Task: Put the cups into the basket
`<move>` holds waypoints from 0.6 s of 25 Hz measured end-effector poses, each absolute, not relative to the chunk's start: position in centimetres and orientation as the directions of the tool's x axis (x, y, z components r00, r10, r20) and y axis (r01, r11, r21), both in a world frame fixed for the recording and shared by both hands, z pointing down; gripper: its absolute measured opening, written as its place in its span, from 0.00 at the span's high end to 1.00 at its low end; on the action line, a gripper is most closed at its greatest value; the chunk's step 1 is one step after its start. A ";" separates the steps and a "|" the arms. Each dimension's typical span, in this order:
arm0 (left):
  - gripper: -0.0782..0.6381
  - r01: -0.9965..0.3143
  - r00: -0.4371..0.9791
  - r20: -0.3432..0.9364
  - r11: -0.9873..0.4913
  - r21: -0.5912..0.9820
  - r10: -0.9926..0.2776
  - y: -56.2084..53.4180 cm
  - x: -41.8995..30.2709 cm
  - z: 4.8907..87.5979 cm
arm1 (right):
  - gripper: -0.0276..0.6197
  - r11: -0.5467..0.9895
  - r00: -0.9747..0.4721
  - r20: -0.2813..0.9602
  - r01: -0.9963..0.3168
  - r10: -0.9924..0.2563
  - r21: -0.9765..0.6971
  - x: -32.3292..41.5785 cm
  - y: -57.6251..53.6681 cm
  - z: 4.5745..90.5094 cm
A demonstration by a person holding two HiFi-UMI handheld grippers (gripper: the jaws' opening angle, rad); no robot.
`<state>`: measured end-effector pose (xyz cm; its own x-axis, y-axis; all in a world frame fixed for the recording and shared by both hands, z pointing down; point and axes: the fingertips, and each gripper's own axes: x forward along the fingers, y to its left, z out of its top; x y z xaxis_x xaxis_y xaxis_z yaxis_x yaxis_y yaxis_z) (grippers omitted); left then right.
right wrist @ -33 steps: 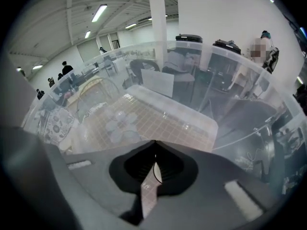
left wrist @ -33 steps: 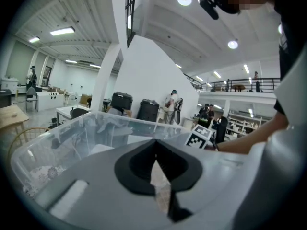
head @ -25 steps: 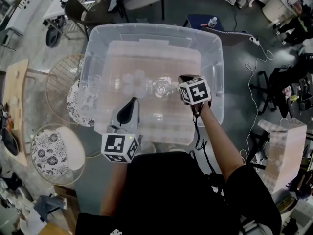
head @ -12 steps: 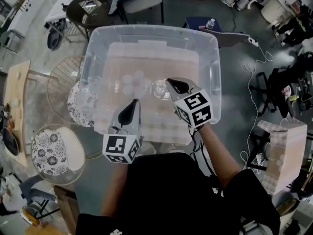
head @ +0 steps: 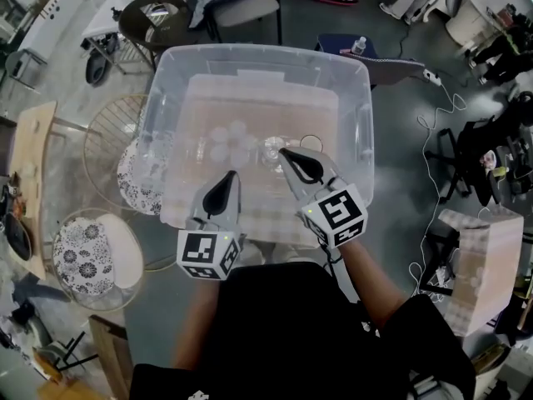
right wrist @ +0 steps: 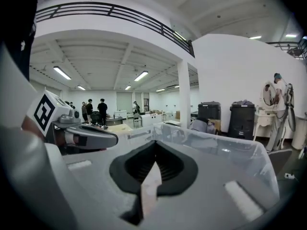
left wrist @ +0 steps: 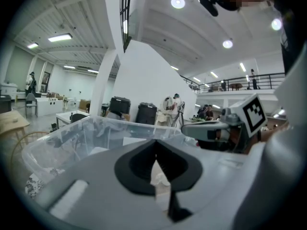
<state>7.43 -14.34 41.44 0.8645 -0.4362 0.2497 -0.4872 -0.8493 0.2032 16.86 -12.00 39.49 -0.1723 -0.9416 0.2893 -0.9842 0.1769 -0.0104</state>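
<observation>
Two hand-held grippers hover at the near edge of one clear plastic basket point(head: 260, 51), which fills the centre of the head view. The left gripper point(head: 230, 177), lower centre-left, has its jaws closed together with nothing between them. The right gripper point(head: 286, 153), just to its right, is likewise pinched tight and empty, its tip over the inside of the basket. A cluster of clear cups point(head: 230, 140) lies on the basket's bottom at frame centre, just left of the right gripper's tip; through the clear plastic their exact number cannot be told.

At the left edge are two flower-patterned cushions point(head: 87, 255) on round seats and one wooden board point(head: 29, 182). One water bottle point(head: 359, 40) stands beyond the basket, upper right.

The basket rests above a grey floor point(head: 416, 90) crossed by loose cables. The gripper views show a large white hall with ceiling lights, a railed gallery point(right wrist: 120, 11), two black bins point(right wrist: 210, 110) and several people standing far off.
</observation>
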 end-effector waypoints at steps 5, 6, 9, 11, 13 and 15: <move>0.88 -0.490 0.864 0.242 -0.849 0.198 -0.442 -13.5 7.4 41.2 | 0.95 0.179 -0.175 0.220 -0.984 -0.960 0.001 16.3 -10.4 37.8; 0.88 -0.489 0.865 0.240 -0.850 0.196 -0.442 -13.3 7.5 41.1 | 0.95 0.175 -0.173 0.215 -0.984 -0.961 -0.006 16.4 -10.1 37.8; 0.88 -0.482 0.868 0.235 -0.856 0.184 -0.438 -12.5 7.8 40.9 | 0.95 0.174 -0.175 0.208 -0.984 -0.962 -0.021 16.3 -9.5 37.7; 0.88 -0.481 0.868 0.232 -0.859 0.176 -0.438 -11.9 7.9 40.7 | 0.95 0.183 -0.183 0.209 -0.983 -0.961 -0.021 16.1 -9.0 37.8; 0.88 -0.484 0.867 0.230 -0.858 0.170 -0.443 -11.4 7.9 40.4 | 0.95 0.193 -0.194 0.206 -0.981 -0.959 -0.027 15.9 -8.6 37.8; 0.88 -0.492 0.862 0.226 -0.855 0.162 -0.453 -11.1 7.8 40.1 | 0.95 0.203 -0.206 0.200 -0.979 -0.958 -0.034 15.7 -8.4 37.7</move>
<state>7.80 -11.15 40.13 0.8621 -0.4535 0.2263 -0.4924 -0.8552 0.1621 15.72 -8.43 37.68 -0.2055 -0.9580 0.1998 -0.9786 0.2029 -0.0340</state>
